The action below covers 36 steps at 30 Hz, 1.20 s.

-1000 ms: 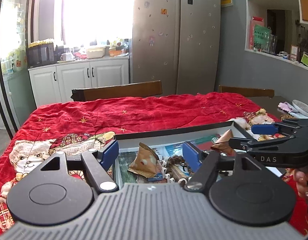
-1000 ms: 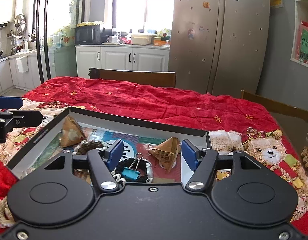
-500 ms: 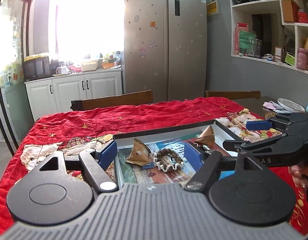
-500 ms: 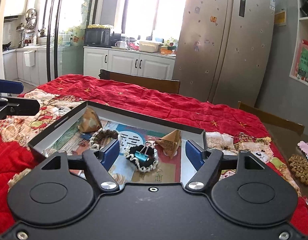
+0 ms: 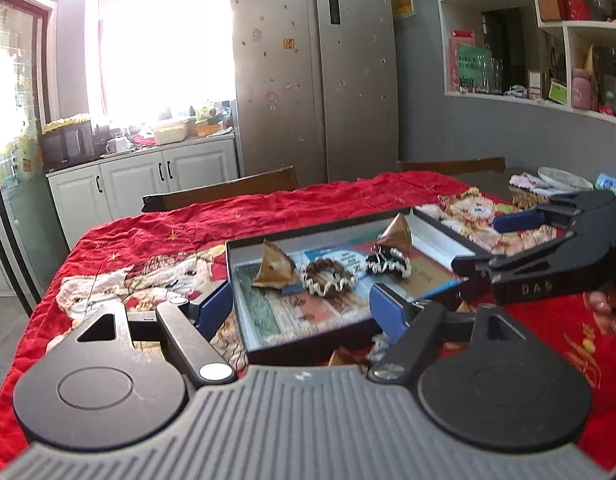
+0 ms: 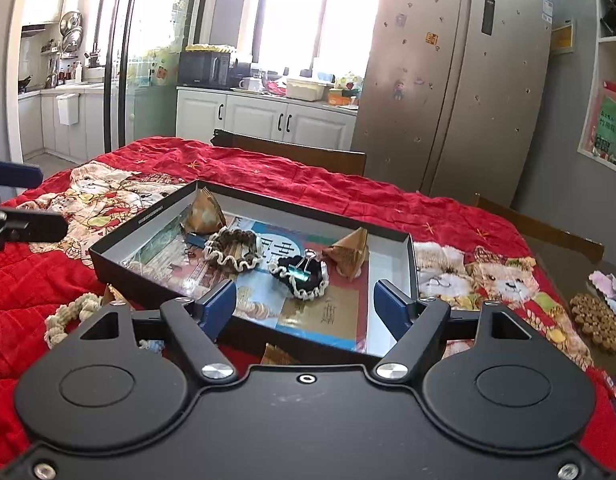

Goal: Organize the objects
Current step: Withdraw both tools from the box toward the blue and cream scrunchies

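A shallow black box (image 6: 116, 264) lies on the red quilt. Inside it are two brown pyramid packets (image 6: 206, 214) (image 6: 347, 254), a brown frilled scrunchie (image 6: 232, 250), and a black scrunchie (image 6: 308, 284) with a teal binder clip (image 6: 304, 270) on it. A blue clip (image 6: 196, 240) lies by the left packet. My right gripper (image 6: 306, 304) hovers at the box's near edge, its jaws opening with nothing gripped. My left gripper (image 5: 300, 304) stands open and empty at the box's (image 5: 308, 350) near left corner. From the left wrist view the right gripper (image 5: 491, 244) shows side-on at the right.
A knotted rope (image 6: 68, 316) and a brown packet (image 6: 278, 356) lie on the quilt in front of the box. A brown beaded mat (image 6: 597, 322) sits on the bare table at right. Wooden chairs (image 6: 300, 154) stand behind the table, then the fridge (image 6: 447, 92).
Both grippers have drawn back from over the box, so the whole box now lies ahead of them. The right jaws have spread a little wider.
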Each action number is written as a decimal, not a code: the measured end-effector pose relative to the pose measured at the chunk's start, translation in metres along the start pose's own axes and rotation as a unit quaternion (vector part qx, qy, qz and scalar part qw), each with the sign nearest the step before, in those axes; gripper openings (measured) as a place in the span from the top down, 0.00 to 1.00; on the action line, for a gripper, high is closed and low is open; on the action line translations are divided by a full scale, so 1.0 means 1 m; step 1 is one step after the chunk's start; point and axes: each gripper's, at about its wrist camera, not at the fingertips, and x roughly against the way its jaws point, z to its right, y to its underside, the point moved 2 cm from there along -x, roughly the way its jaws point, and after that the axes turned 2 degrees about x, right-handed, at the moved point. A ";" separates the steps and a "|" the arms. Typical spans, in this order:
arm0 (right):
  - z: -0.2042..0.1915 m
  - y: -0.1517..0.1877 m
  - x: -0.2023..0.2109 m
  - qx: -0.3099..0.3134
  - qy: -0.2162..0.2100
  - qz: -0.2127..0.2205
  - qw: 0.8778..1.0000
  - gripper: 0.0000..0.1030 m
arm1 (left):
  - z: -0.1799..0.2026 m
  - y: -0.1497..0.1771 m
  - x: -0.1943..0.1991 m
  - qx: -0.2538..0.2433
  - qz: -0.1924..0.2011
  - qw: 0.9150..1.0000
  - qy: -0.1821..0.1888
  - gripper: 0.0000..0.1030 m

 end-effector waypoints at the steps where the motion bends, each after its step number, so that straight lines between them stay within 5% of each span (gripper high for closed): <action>1: 0.000 0.002 0.001 -0.005 -0.003 -0.001 1.000 0.27 | -0.001 0.003 0.000 -0.001 -0.003 1.000 -0.002 0.18; 16: 0.006 0.034 -0.008 -0.060 0.000 -0.012 0.998 0.27 | -0.006 0.056 -0.017 -0.001 -0.061 0.998 0.017 0.18; 36: -0.005 0.059 -0.039 -0.056 0.012 -0.050 0.997 0.30 | -0.002 0.080 -0.046 -0.001 -0.096 0.995 0.018 0.18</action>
